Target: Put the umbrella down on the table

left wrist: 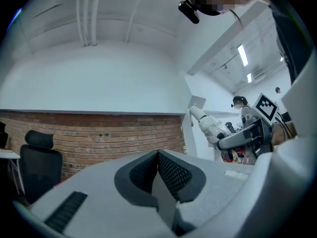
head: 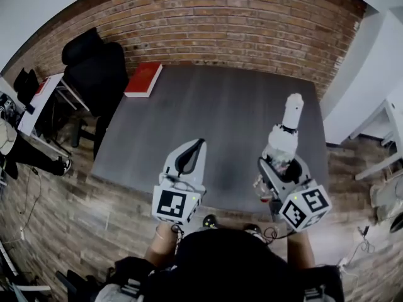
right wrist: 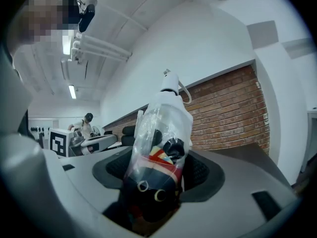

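Above the near edge of the surface (head: pixel 220 106), the right gripper (head: pixel 279 163) pinched the plastic-wrapped umbrella (head: pixel 286 131) in its fingers, pointing level across it; the left gripper (head: pixel 195 146) kept its fingers pressed together, empty. Released from this height, the slick wrapping could let it bounce and roll off that edge.

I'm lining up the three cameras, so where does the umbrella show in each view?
Head view: umbrella, right of centre, white end pointing up the picture.
Left gripper view: umbrella, small, right of middle.
Right gripper view: umbrella, large, dead centre.
Shared landmark: brick wall behind it.
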Available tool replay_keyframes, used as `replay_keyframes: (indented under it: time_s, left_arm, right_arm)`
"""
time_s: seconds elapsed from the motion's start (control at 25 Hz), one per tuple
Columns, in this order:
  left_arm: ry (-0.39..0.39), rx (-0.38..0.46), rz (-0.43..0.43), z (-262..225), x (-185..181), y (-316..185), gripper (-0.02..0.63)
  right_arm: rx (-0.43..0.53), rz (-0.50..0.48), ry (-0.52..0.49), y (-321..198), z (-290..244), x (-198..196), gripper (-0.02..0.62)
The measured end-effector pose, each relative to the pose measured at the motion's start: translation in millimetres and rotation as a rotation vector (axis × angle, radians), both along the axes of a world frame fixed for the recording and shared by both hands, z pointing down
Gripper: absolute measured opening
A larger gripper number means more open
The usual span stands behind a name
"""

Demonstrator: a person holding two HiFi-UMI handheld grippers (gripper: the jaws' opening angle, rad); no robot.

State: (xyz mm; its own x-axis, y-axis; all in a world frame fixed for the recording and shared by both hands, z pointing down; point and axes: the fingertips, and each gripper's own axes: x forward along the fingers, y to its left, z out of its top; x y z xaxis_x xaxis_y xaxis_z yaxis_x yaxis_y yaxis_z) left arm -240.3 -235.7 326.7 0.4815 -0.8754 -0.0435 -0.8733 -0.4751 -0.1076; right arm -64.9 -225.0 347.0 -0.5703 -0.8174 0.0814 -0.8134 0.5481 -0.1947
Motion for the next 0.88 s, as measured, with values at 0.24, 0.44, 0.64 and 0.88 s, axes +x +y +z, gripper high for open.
replay_keyframes:
  time_s: [0.24, 0.44, 0.64, 0.88]
  left_arm:
    - [0.000, 0.006, 0.095, 1.4, -0.1, -31.8, 0.003]
    - [0.017, -0.007, 0.167, 3.1, 7.4, -50.1, 0.003]
    - [0.016, -0.015, 0.210, 8.5, 10.2, -64.5, 0.003]
    - [0.015, -0.023, 0.229, 11.0, 4.2, -78.6, 0.003]
  right_arm:
    - [-0.021, 0.104, 0.008, -14.9, 9.7, 1.7, 0.284]
    - [-0.046, 0.193, 0.038, -21.1, 13.9, 11.8, 0.284]
    - [-0.070, 0.256, 0.035, -28.1, 20.1, 19.2, 0.284]
    - [-0.084, 0.311, 0.052, -35.1, 25.2, 21.6, 0.284]
